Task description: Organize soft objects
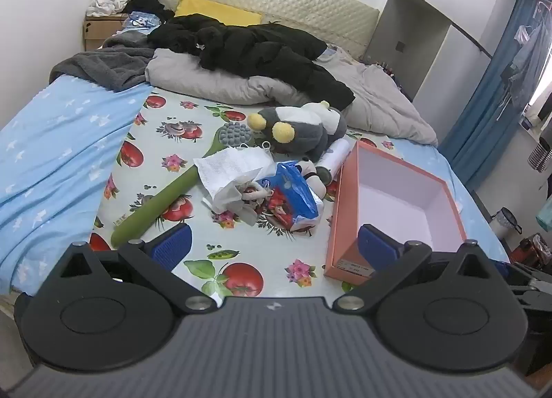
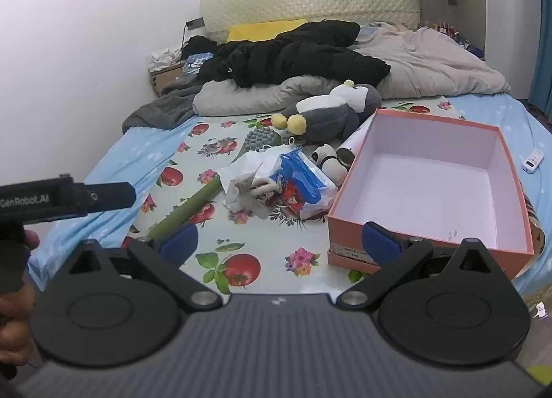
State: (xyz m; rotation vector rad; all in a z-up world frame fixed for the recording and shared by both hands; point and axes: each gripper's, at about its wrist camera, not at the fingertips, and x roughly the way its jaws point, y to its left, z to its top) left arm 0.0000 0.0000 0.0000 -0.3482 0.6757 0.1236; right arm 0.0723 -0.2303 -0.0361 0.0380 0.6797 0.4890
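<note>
A grey and white plush penguin [image 1: 303,129] [image 2: 331,111] with yellow feet lies mid-bed. In front of it sits a heap: a white mesh bag [image 1: 231,170] [image 2: 245,177], a blue plastic bag [image 1: 296,191] [image 2: 303,180], a small panda plush [image 1: 312,173] [image 2: 327,160] and a green long-handled massager [image 1: 165,198] [image 2: 193,205]. An open orange box [image 1: 348,198] [image 2: 345,211], white and bare inside, stands to the right. My left gripper [image 1: 274,246] and right gripper [image 2: 281,242] both hover open over the near mat, nothing between their blue pads.
The fruit-print mat [image 1: 248,260] [image 2: 262,242] covers the blue sheet [image 1: 51,142]. A grey duvet [image 1: 214,80], black jacket [image 1: 262,49] and yellow pillow [image 1: 214,11] pile at the headboard. A white remote [image 2: 533,160] lies right of the box. A hand [image 2: 13,294] holds the left gripper's body at the left edge.
</note>
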